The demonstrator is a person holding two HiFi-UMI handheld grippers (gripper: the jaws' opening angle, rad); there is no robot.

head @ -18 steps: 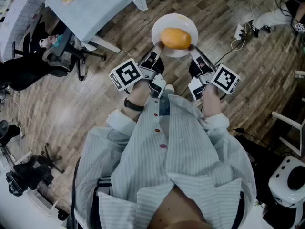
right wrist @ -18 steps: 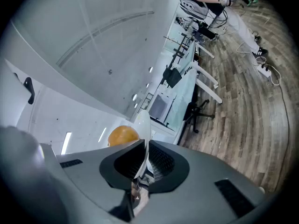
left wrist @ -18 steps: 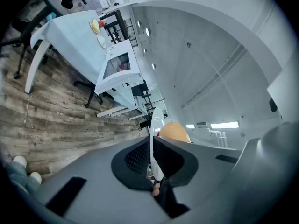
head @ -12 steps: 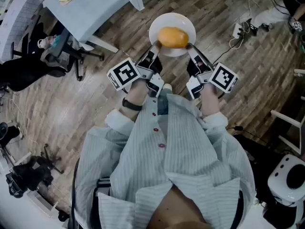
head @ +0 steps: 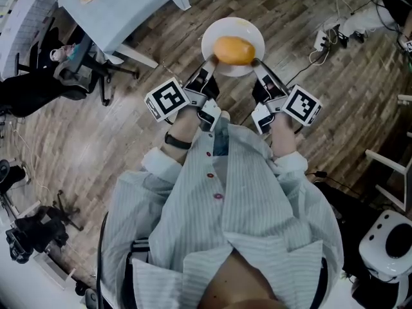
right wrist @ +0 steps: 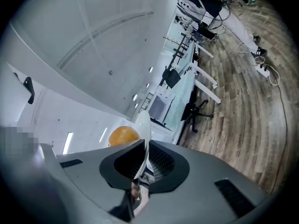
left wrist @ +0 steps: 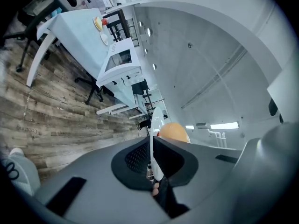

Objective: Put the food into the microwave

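Note:
A white plate [head: 251, 31] carries a round orange piece of food [head: 235, 50] and hangs above the wooden floor in front of the person. My left gripper [head: 210, 63] is shut on the plate's left rim, and my right gripper [head: 256, 63] is shut on its right rim. In the left gripper view the plate [left wrist: 156, 120] runs edge-on between the pads of the gripper [left wrist: 153, 148], with the food [left wrist: 174, 132] just behind. The right gripper view shows the same: plate rim [right wrist: 142, 125], food [right wrist: 124, 135], gripper [right wrist: 141, 155]. A white microwave [left wrist: 120, 59] stands on a light table [left wrist: 79, 31] ahead.
The light table [head: 122, 11] is at the upper left, with a black office chair [head: 84, 69] beside it. A power strip and cables [head: 328, 37] lie on the floor at the upper right. A white machine [head: 386, 243] stands at the lower right.
The floor and table have slid slightly in the head view. The plate stays held level between both grippers, with the same grip.

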